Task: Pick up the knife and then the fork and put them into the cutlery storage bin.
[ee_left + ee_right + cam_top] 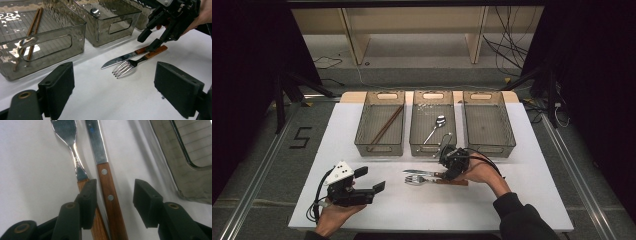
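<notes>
Three bins stand side by side along the far part of the table (362, 200). The left bin (380, 148) holds a pair of chopsticks (387, 124) lying slantwise; the middle bin (432, 148) holds a spoon (436, 128); the right bin (488, 148) sits beside it. In front of the middle bin a knife (424, 173) and a fork (427, 180) lie side by side on the table, the knife behind the fork. The right gripper (451, 167) stands over their handles, the knife handle between its jaws. The left gripper (372, 181) lies near the front left, well apart from the cutlery.
</notes>
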Demonstrator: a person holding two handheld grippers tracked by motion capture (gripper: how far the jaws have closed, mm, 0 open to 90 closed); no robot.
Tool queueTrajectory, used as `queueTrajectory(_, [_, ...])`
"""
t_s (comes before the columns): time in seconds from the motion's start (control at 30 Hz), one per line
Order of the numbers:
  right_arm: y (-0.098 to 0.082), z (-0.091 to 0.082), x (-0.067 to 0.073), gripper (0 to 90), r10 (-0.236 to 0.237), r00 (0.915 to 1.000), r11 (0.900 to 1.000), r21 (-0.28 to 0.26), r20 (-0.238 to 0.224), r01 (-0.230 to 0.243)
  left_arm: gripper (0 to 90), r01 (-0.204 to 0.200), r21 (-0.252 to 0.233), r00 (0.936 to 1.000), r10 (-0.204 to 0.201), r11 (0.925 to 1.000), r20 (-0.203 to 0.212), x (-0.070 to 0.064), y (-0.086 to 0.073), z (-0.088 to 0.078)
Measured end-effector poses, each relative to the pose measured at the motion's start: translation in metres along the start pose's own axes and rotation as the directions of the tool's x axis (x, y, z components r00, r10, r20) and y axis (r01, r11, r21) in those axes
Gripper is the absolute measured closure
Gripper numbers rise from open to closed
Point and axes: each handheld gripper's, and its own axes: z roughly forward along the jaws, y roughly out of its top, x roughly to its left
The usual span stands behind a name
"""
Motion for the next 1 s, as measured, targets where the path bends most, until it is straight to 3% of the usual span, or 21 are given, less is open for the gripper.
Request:
queueTrajectory(0.13, [0.002,0.001,0.0,56.9,-0.026,0.9996,1.0,0.009,-0.003,0.026,16.1,0.003,-0.002,1.0,-0.003,1.0,-0.001,0.0,0.0,0.0])
queueTrajectory(0.37, [0.007,0.002,-0.002,60.9,-0.031,0.9992,0.998,0.054,-0.027,0.033,16.2,0.0,0.004,1.0,0.0,1.0,0.002,-0.001,-0.001,0.002])
queueTrajectory(1.0, [0.015,0.011,-0.002,68.5,-0.083,0.9961,0.987,0.134,-0.029,0.086,16.3,-0.005,0.015,1.0,0.005,0.9999,0.003,0.0,-0.001,0.003])
